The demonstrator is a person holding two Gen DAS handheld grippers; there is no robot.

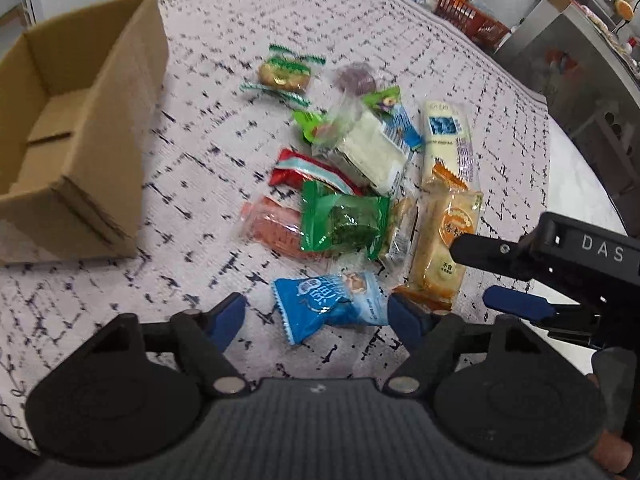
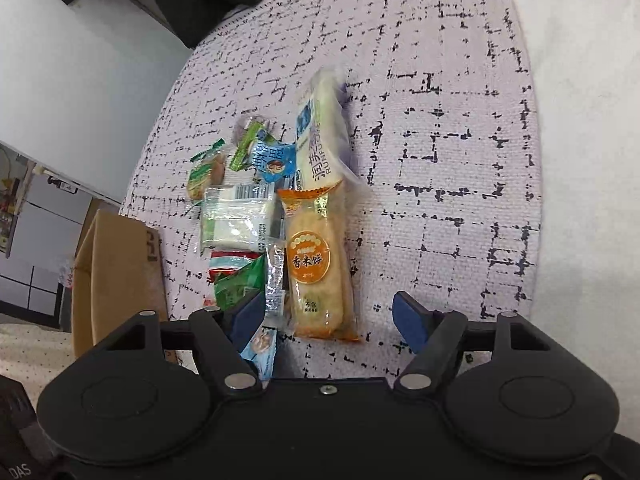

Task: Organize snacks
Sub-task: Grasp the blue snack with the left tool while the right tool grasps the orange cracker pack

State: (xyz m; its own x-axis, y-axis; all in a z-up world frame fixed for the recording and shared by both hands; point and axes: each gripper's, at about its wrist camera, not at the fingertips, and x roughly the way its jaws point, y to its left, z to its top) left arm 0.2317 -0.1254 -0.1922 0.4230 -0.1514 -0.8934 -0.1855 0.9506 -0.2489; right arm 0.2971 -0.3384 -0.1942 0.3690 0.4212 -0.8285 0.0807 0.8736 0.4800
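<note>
Several wrapped snacks lie in a heap on the patterned cloth. In the left wrist view my left gripper [image 1: 318, 318] is open, its jaws on either side of a blue packet [image 1: 330, 302]. Behind it lie a green packet [image 1: 344, 220], a red one [image 1: 304, 170] and an orange rice-cracker pack [image 1: 444, 244]. My right gripper [image 1: 472, 276] comes in from the right beside that pack. In the right wrist view my right gripper [image 2: 330, 320] is open around the near end of the orange rice-cracker pack [image 2: 316, 264]. An open, empty cardboard box [image 1: 76, 136] stands left of the heap.
The box also shows at the left in the right wrist view [image 2: 116, 272]. A long white and blue pack [image 2: 320, 140] lies beyond the orange one. An orange basket [image 1: 468, 16] and metal shelves [image 1: 580, 40] stand beyond the table's far right edge.
</note>
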